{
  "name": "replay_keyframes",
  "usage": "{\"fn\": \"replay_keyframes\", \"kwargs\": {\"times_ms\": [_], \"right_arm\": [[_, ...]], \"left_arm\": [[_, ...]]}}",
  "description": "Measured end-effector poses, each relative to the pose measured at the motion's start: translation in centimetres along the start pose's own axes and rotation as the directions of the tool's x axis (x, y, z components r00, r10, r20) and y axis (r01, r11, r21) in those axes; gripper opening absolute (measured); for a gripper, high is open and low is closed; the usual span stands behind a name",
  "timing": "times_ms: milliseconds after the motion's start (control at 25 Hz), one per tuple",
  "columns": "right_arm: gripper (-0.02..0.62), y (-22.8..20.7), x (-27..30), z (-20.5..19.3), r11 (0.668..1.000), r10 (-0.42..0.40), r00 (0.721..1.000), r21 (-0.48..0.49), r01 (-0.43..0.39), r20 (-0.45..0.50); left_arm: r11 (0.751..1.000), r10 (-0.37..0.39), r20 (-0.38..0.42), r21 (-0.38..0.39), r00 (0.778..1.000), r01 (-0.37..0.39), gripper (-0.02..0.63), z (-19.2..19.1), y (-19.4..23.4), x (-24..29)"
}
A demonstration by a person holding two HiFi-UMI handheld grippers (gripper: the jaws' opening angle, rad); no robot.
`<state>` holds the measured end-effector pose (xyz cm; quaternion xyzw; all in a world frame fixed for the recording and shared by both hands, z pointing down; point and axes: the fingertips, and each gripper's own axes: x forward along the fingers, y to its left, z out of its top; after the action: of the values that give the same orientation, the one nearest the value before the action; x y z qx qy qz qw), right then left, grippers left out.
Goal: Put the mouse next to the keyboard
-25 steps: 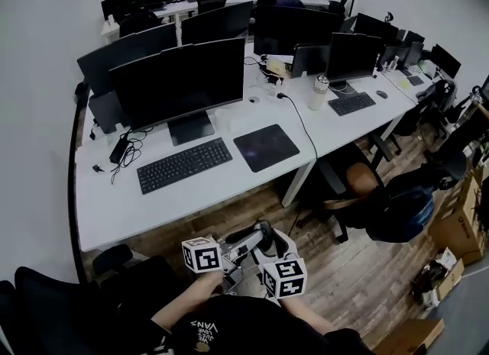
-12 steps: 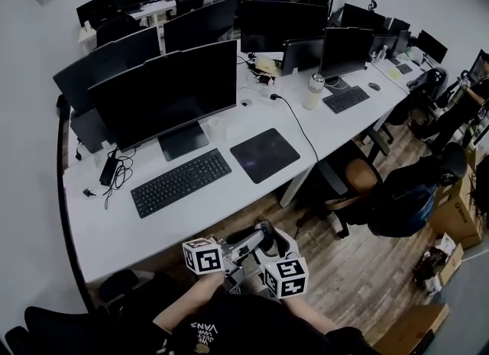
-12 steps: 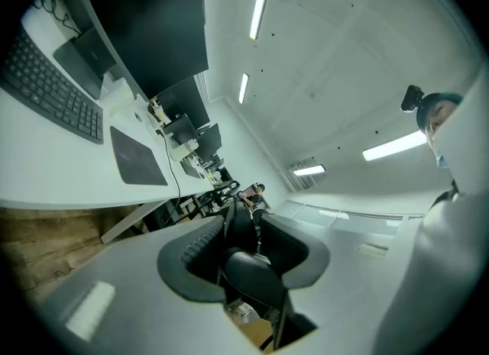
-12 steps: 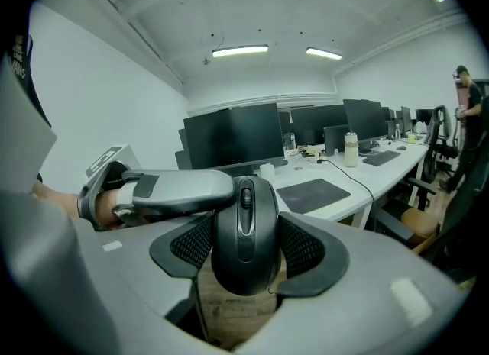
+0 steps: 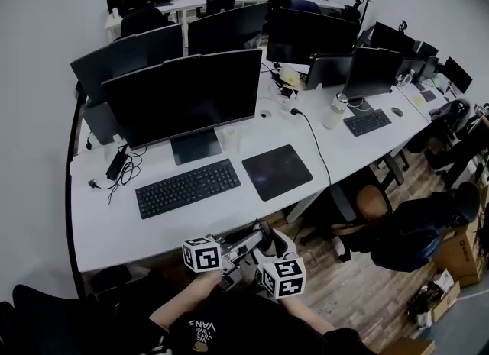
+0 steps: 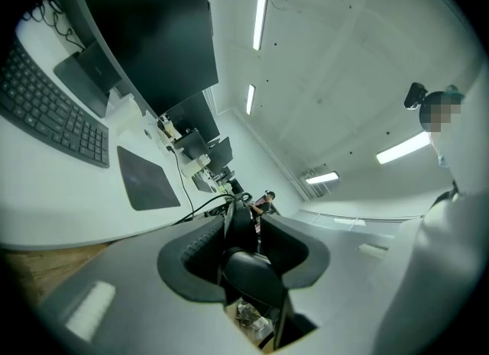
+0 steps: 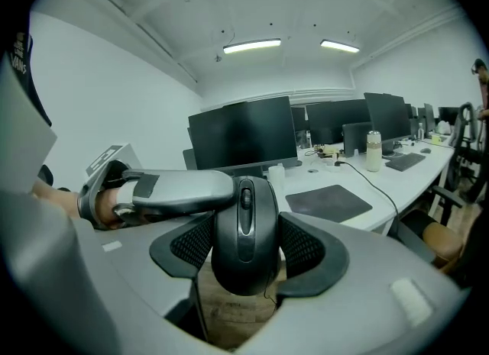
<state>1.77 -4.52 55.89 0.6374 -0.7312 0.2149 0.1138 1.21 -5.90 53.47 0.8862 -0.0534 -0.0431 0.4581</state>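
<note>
A black wired mouse (image 5: 263, 232) is held in the air below the desk's front edge, close to the person's body. My right gripper (image 7: 246, 233) is shut on the mouse (image 7: 244, 224), one pad on each side. My left gripper (image 6: 243, 243) comes in from the left, and the mouse (image 6: 248, 273) sits edge-on between its jaws, which look closed on it. One of its fingers (image 7: 179, 191) lies against the mouse's upper left. The black keyboard (image 5: 187, 188) lies on the white desk (image 5: 153, 231) in front of a monitor (image 5: 183, 98).
A dark mouse pad (image 5: 277, 172) lies just right of the keyboard. A cable (image 5: 315, 143) runs across the desk beyond it. Loose cables and an adapter (image 5: 118, 166) lie left of the keyboard. Office chairs (image 5: 367, 204) stand on the wood floor to the right.
Both grippers and the mouse keep the same pose near the body. Only the head view has swung, so the desk sits slightly differently in the picture.
</note>
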Motion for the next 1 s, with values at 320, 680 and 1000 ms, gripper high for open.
{"fn": "replay_keyframes", "kwargs": {"times_ms": [320,680,1000], "right_arm": [[0.270,-6.4,2.5,2.5,0.996,0.073,0.997,-0.042,-0.073,-0.003],[0.270,-11.5,6.0,3.9,0.978,0.181,0.983,-0.098,-0.183,-0.034],[0.270,-12.5,8.8,3.7,0.959,0.267,0.961,-0.078,-0.273,-0.075]], "left_arm": [[0.999,0.046,0.053,0.014,0.998,-0.047,0.127,2.4,1.9,6.5],[0.992,0.126,0.164,0.000,0.978,-0.128,0.127,4.5,5.0,11.4],[0.974,0.224,0.208,-0.034,0.952,-0.222,0.127,5.5,7.7,12.1]]}}
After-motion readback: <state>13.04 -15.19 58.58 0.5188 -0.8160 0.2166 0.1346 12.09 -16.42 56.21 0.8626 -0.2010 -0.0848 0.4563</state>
